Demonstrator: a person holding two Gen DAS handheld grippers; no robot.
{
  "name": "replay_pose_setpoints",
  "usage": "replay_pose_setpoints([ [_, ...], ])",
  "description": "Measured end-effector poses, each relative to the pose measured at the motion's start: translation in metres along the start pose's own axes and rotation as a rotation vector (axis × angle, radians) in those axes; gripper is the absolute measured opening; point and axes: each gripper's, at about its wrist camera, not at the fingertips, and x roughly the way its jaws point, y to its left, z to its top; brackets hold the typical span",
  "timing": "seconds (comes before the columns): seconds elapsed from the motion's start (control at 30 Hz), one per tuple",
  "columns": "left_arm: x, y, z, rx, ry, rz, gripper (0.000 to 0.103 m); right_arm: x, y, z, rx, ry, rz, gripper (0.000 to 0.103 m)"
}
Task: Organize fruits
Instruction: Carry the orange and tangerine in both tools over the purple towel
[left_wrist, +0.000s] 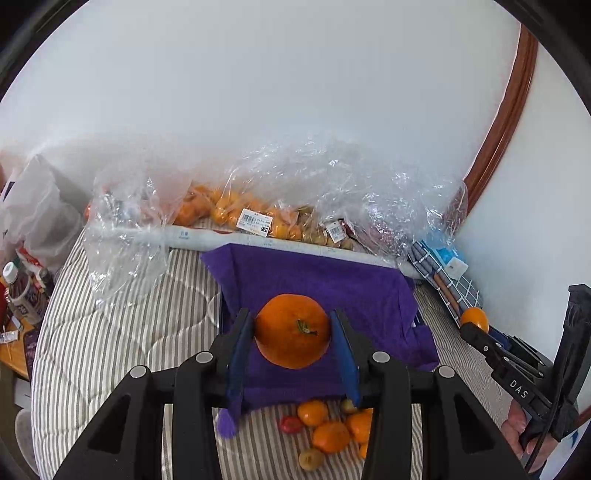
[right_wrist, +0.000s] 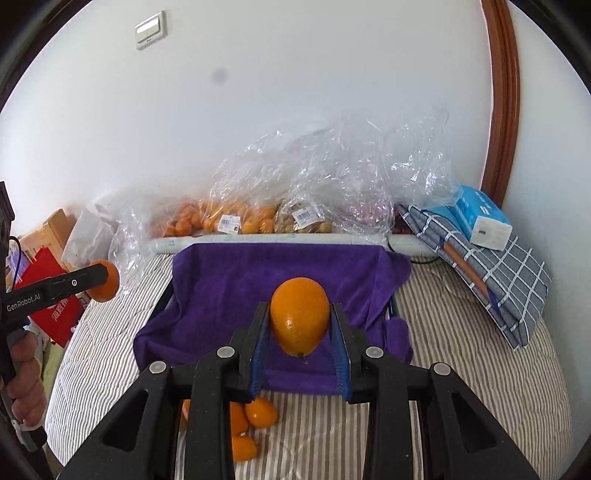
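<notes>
Left wrist view: the left tongs (left_wrist: 292, 334) are clamped on a round orange (left_wrist: 292, 330), its green stem stub facing the camera, one blue pad (left_wrist: 236, 365) pressed against each side. The fruit hangs above a purple towel (left_wrist: 317, 284) draped over a dark-framed basket (left_wrist: 221, 314) that stands on a bed with a grey-striped cover (left_wrist: 122, 332). Just in front of the towel, on the cover, lies a cluster of loose fruit (left_wrist: 328, 428): several small oranges, a red piece and two yellow-green pieces. At the right edge the right tongs (left_wrist: 471, 325) appear from the side, closed on a second orange (left_wrist: 474, 318).

Right wrist view: the right tongs (right_wrist: 300, 325) grip an oval orange (right_wrist: 300, 317) between ridged blue pads (right_wrist: 258, 363), also above the purple towel (right_wrist: 258, 280). A few of the loose oranges (right_wrist: 255, 417) show below the left finger. At the left edge the left tongs (right_wrist: 105, 280), marked "GenRobot.AI", hold their orange (right_wrist: 107, 282) over the striped cover (right_wrist: 461, 332), beside the basket.

Behind the basket, along the white wall (right_wrist: 295, 92), clear plastic bags (right_wrist: 295, 184) hold more oranges and some brownish fruit, each with a price label. To the right lie a grey checked cloth (right_wrist: 509, 280) and, on it, a blue tissue pack (right_wrist: 480, 216). A brown door frame (right_wrist: 504, 92) rises at the right.
</notes>
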Motion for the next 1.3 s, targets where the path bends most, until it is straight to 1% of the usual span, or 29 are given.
replay_pose_setpoints([
  [0.27,0.043,0.009,0.020,-0.006,0.036,0.005,0.040,0.040,-0.009,0.019,0.012,0.008,-0.008,0.031],
  [0.57,0.092,0.017,0.026,0.009,0.079,0.032,0.040,0.096,-0.023,0.026,0.020,0.048,-0.017,0.031],
  [0.93,0.137,0.019,0.023,0.004,0.146,0.023,0.040,0.147,-0.026,0.021,0.002,0.115,-0.015,0.031],
  [1.3,0.160,0.019,0.014,0.011,0.189,0.022,0.040,0.177,-0.030,0.010,0.019,0.167,-0.014,0.031],
])
